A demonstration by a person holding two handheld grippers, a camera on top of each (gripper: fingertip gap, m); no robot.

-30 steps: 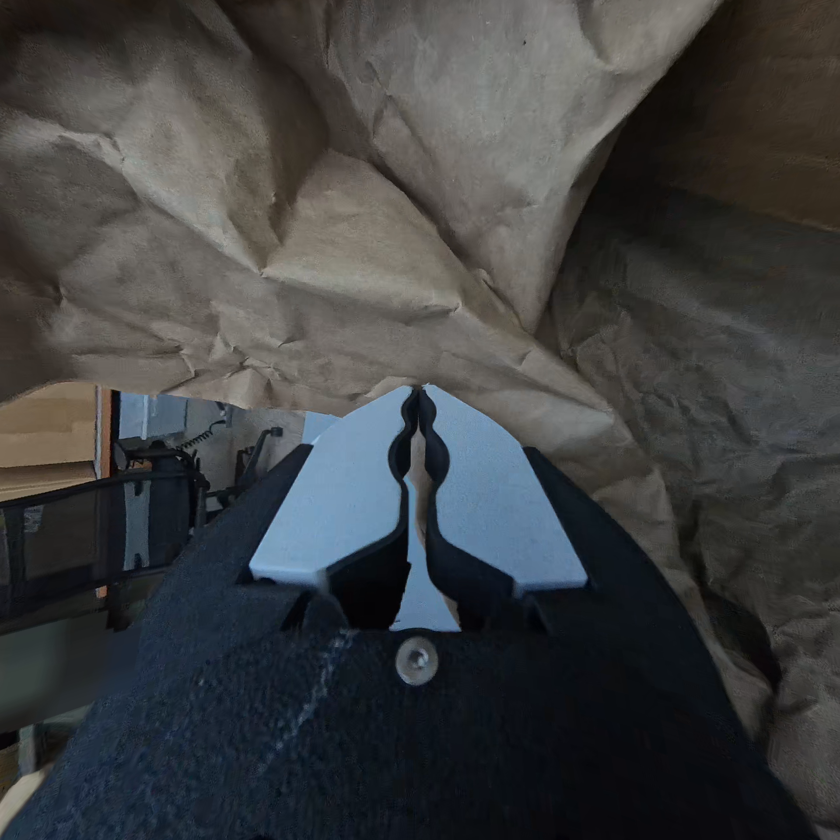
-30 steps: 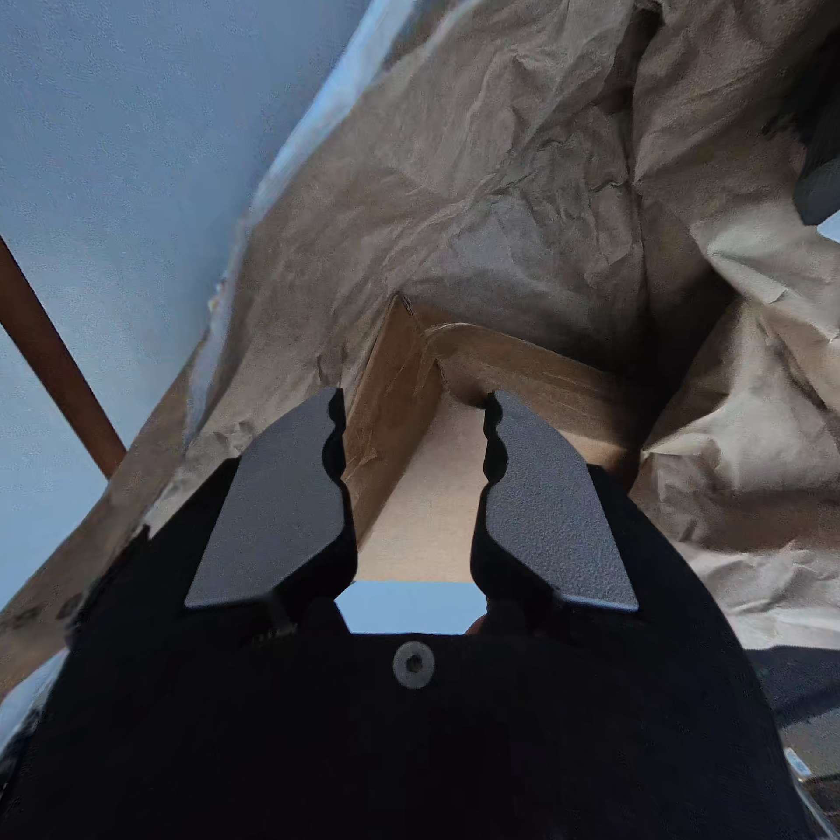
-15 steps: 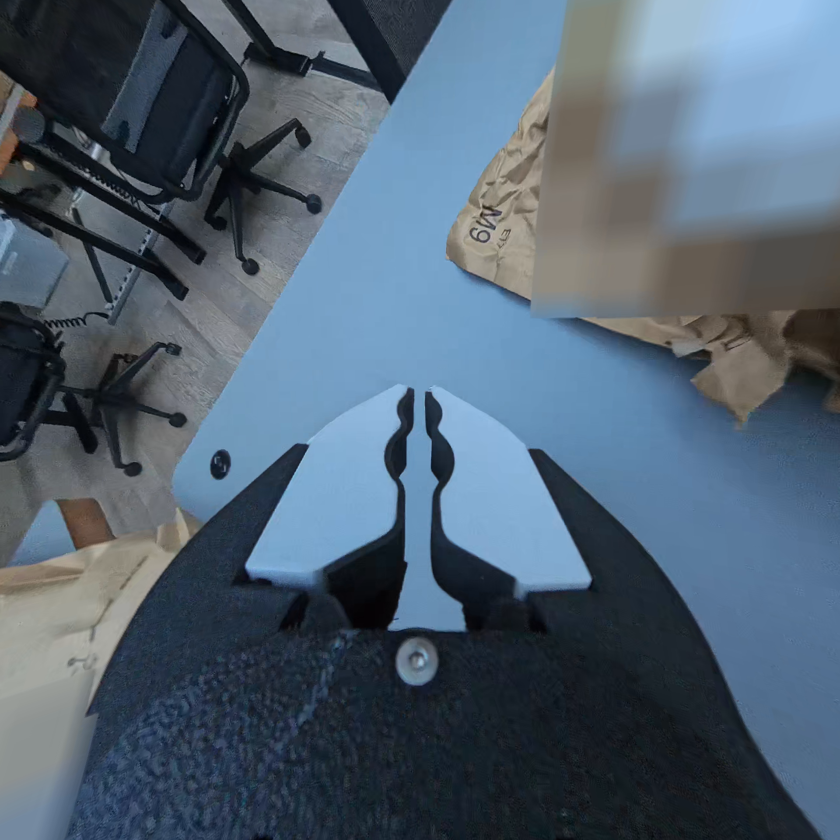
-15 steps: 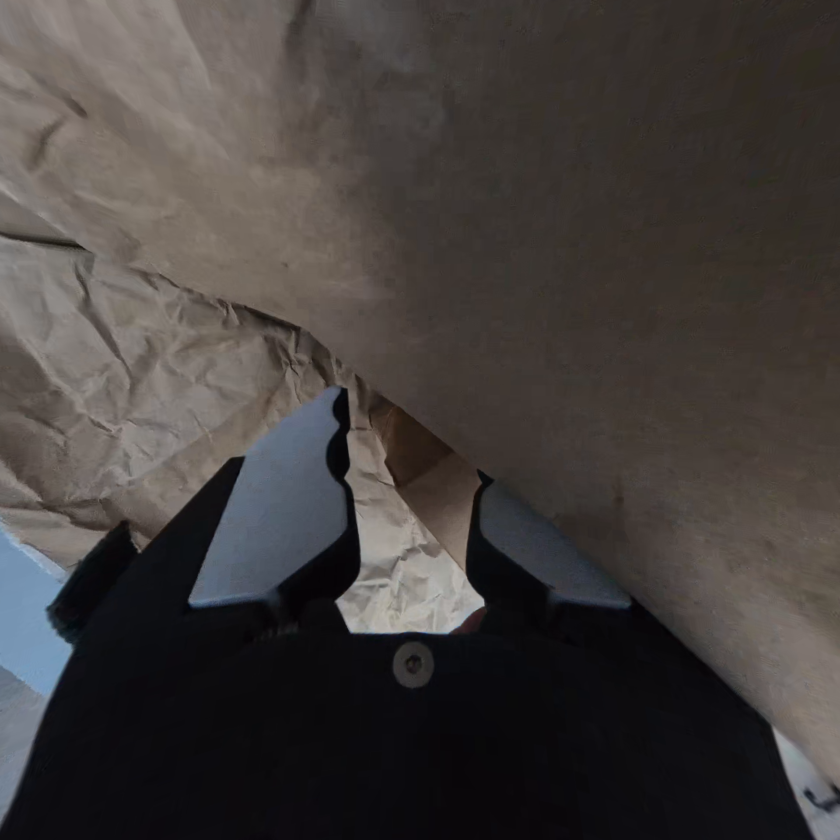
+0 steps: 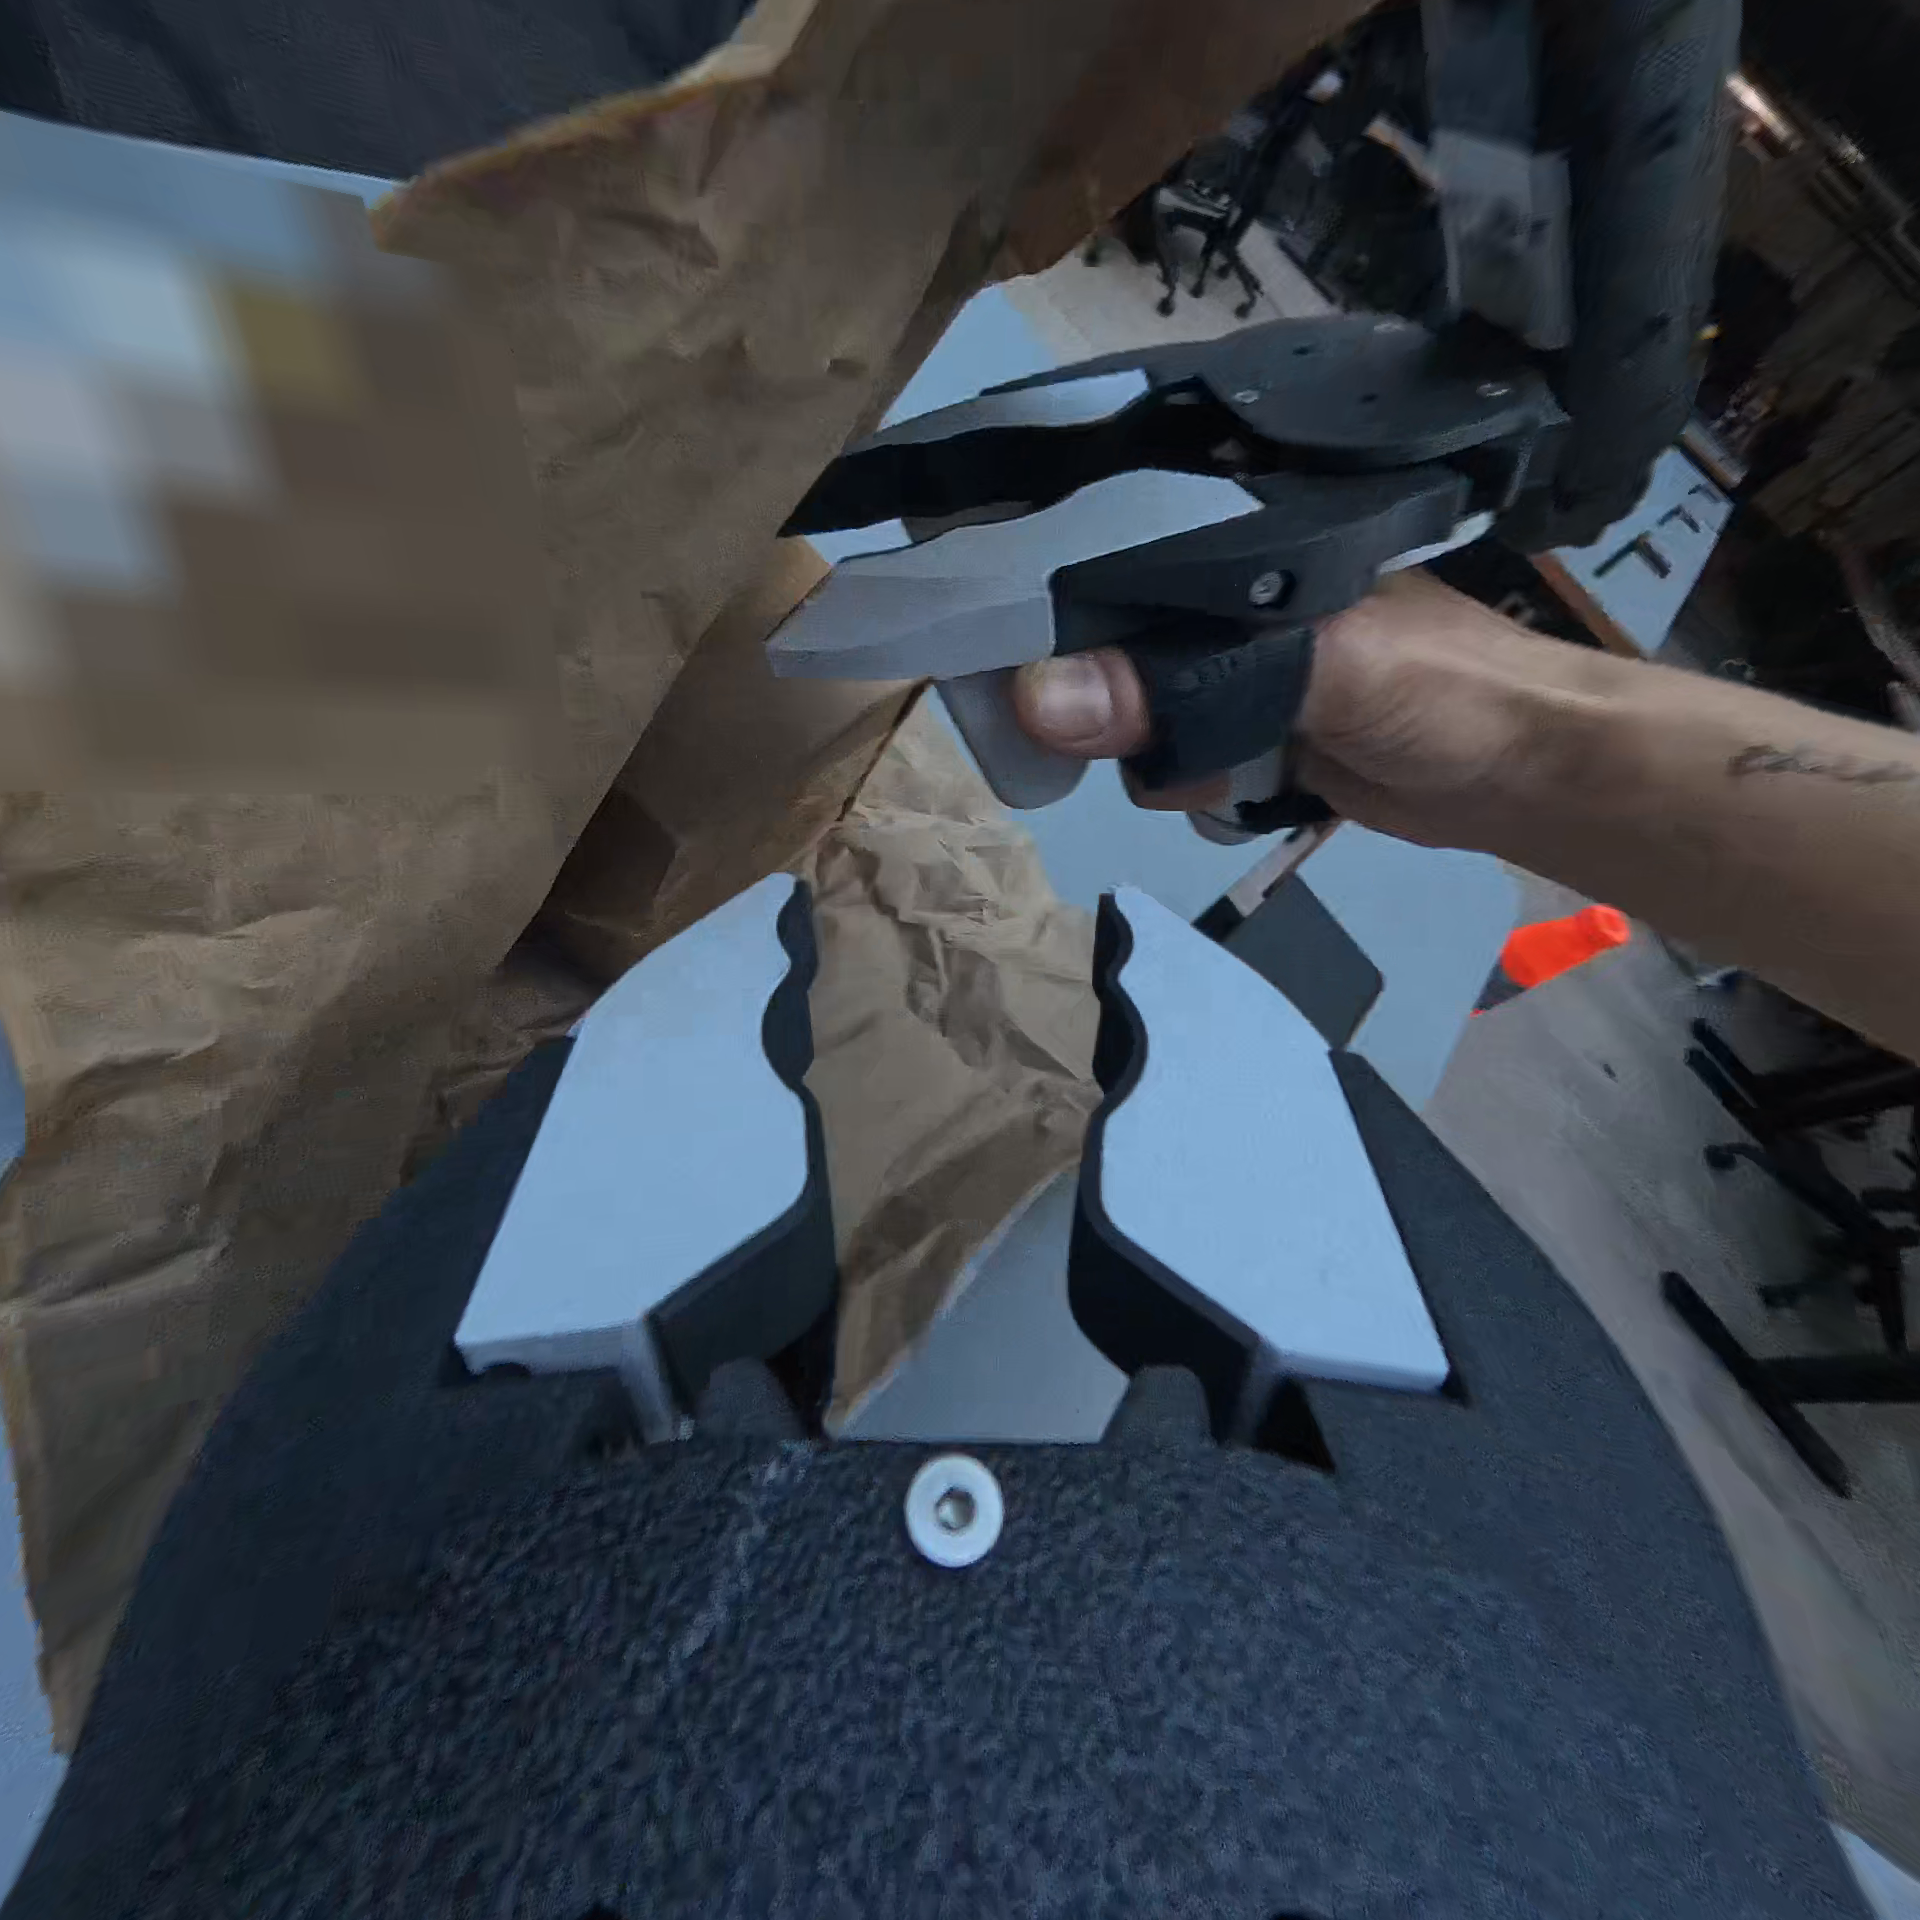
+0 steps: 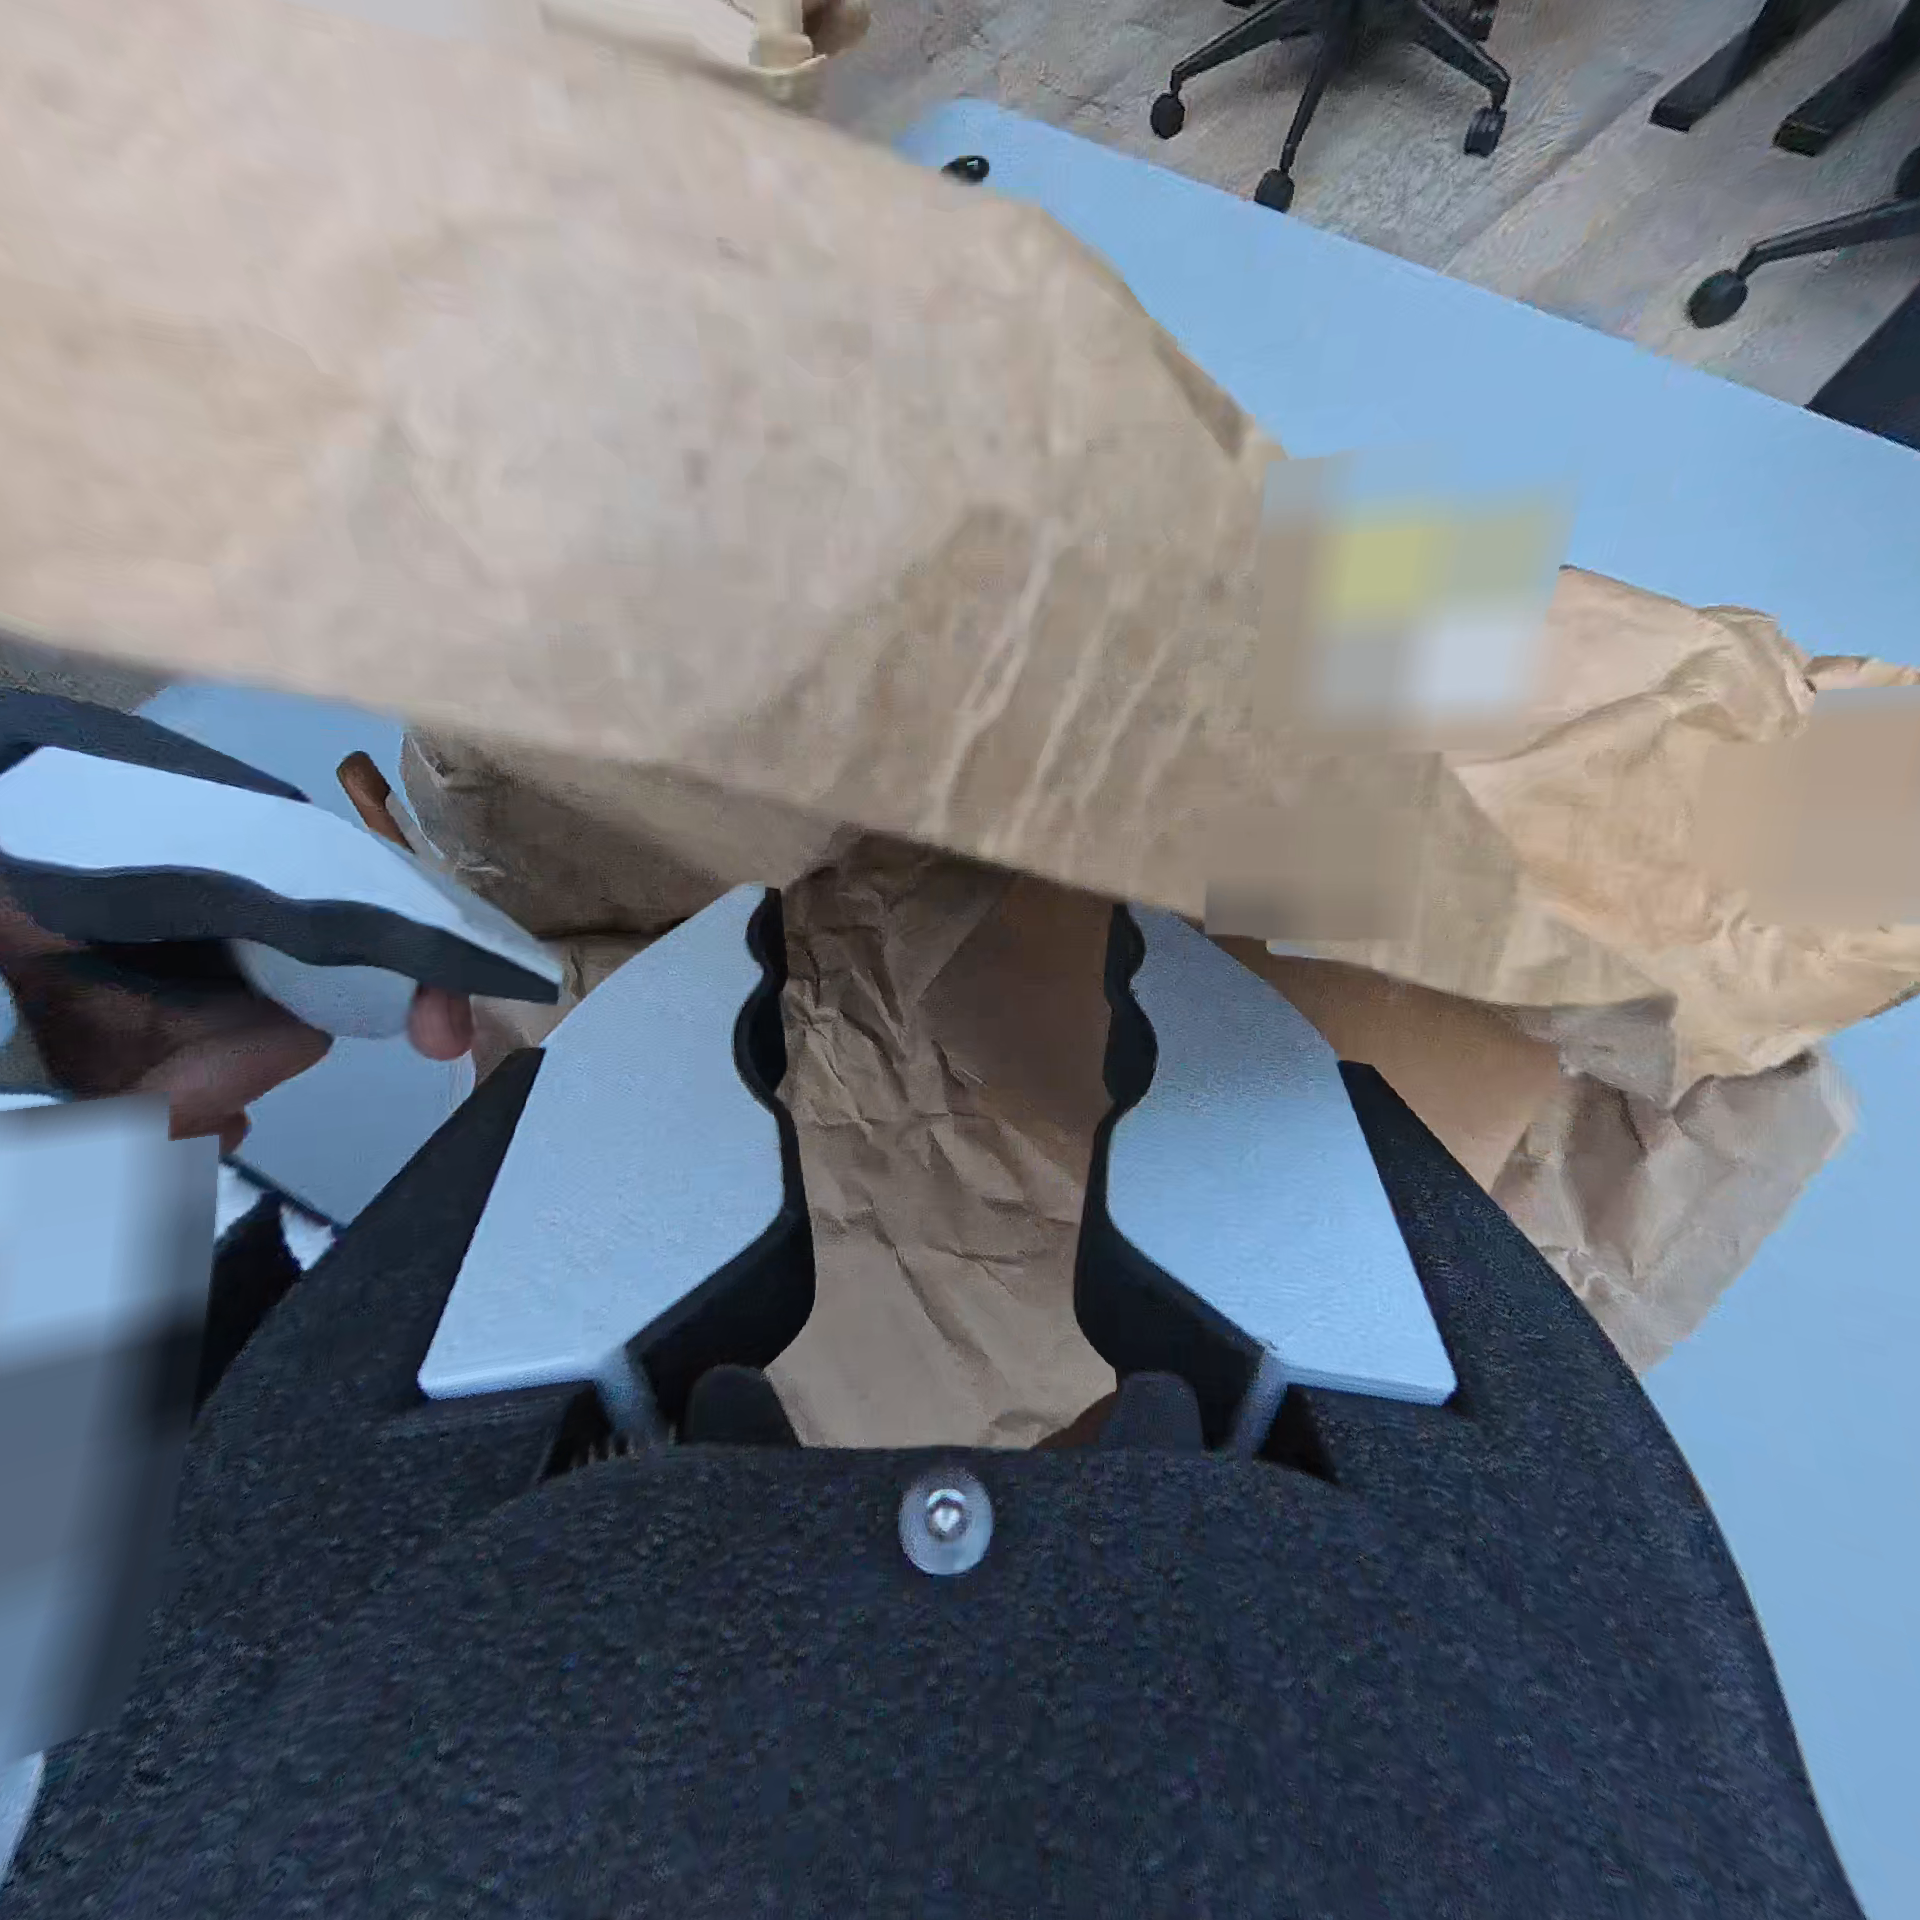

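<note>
Two tools meet at a crumpled brown paper bag (image 5: 644,436) over a pale grey counter (image 6: 1455,343). The left tool (image 5: 951,904) stands wide with nothing gripped, wrinkled paper lying between and beyond its fingers. The right tool (image 6: 940,914) is likewise spread wide, its fingers just under the bag's raised flap; in the left wrist view its tips reach the bag's edge, a hand (image 5: 1382,717) gripping its handle. Office chairs (image 6: 1340,73) stand on the floor beyond the counter.

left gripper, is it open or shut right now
Open. In its own wrist view the left gripper has its two jaws set well apart, with crumpled brown paper visible through the gap and nothing clamped between them.
</note>
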